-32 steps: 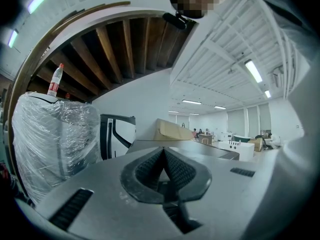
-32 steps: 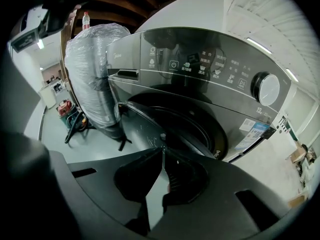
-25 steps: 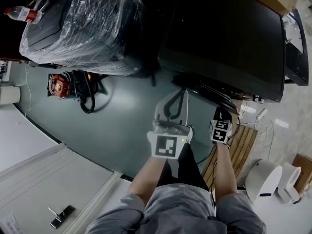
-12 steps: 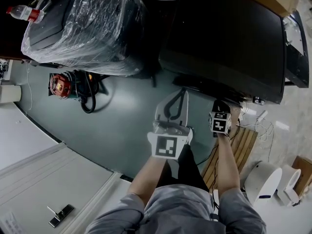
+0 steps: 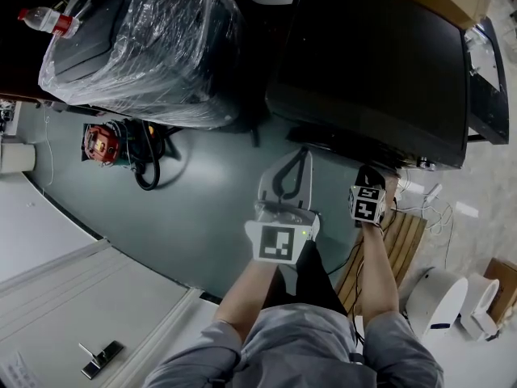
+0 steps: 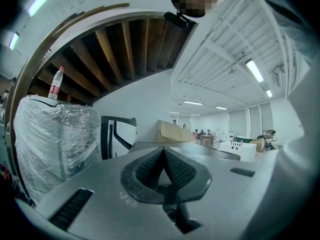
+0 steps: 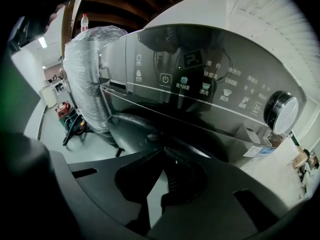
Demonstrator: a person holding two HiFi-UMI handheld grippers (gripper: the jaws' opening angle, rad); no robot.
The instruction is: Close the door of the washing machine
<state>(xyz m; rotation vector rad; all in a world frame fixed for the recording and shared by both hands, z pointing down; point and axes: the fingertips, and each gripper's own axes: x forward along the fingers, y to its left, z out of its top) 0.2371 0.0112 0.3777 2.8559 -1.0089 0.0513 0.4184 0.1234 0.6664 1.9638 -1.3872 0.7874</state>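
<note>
Head view, left gripper (image 5: 300, 157): the jaws are together and meet in a point over the grey floor (image 5: 210, 192). There is nothing between them and they touch nothing.
Head view, right gripper (image 5: 368, 176): it sits at the lower front edge of the washing machine (image 5: 371, 63). Its dark tips merge with the dark front, so contact cannot be told from here.
Head view, washing machine: it is dark and lies at the upper right, beside a plastic-wrapped appliance (image 5: 137, 47) with a bottle (image 5: 50, 20) on top. Only the machine's top shows, and its front is hidden beneath.
Left gripper view, jaws: the ribbed pads are pressed together and empty. They point level, with the wrapped appliance at the left.
Right gripper view, jaws: they are closed tip to tip with nothing clamped, and angled down at the machine's front.
Right gripper view, door (image 7: 132, 126): it is a dark rounded shape under the control panel (image 7: 210, 84), just beyond the tips. Whether the tips touch it cannot be told.
Right gripper view, hard to see: the door's lower part is covered by the gripper's body. In the gloom it is unclear whether the door is fully shut.
Right gripper view, knob (image 7: 281, 113): it sits at the panel's right end.
</note>
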